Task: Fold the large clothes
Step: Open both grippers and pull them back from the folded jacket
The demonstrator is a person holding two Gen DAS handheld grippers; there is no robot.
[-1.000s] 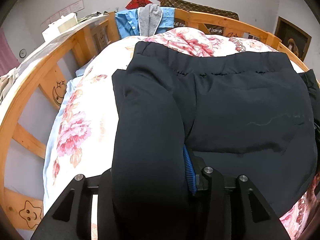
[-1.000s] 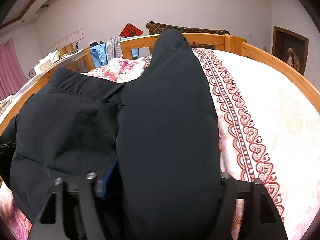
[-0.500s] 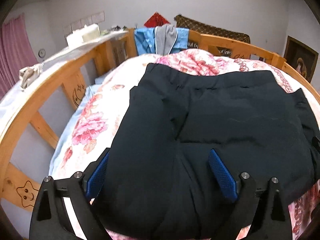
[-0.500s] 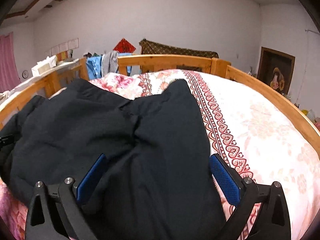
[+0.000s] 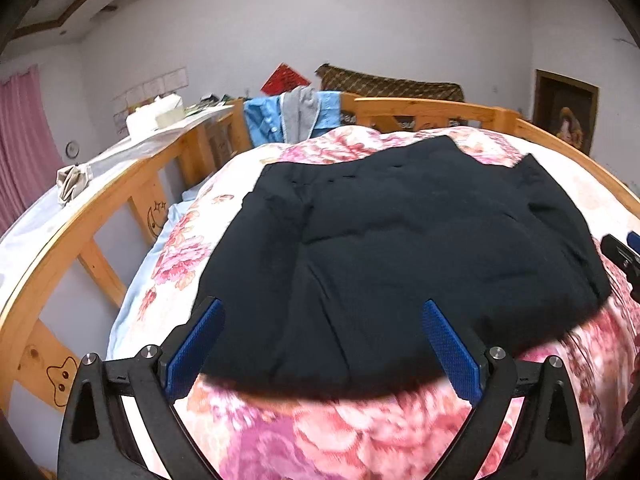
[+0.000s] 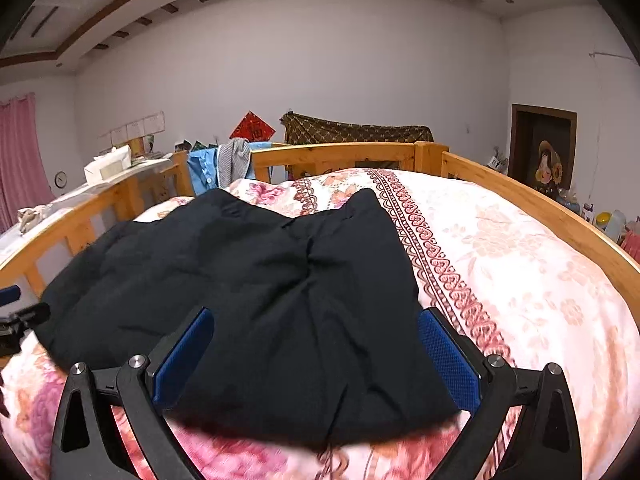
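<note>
Blue-padded fingers (image 5: pixel 196 344) of the left gripper (image 5: pixel 324 344) stand wide apart and are opening, with nothing clamped between them. Fingers (image 6: pixel 448 360) of the right gripper (image 6: pixel 316 356) are likewise spread wide and empty. Just beyond both pairs of fingertips lies the black garment (image 5: pixel 400 256), folded over on itself into a broad, soft-edged block; its near edge sits between and slightly past the pads, which are clear of the cloth. It rests on a floral bedspread (image 6: pixel 520 264), pink roses on pale ground with a red patterned band running away to the right of the right fingers. Around the bed runs a light wooden rail (image 6: pixel 532 208). Over the far rail, beyond the garment, hang a blue shirt (image 5: pixel 260 124) and a grey one. Farther back are white walls, a red diamond paper (image 6: pixel 252 126), a brown patterned cloth, a dark framed picture (image 6: pixel 546 152) at far right, and a pink curtain (image 5: pixel 20 148) at far left.
</note>
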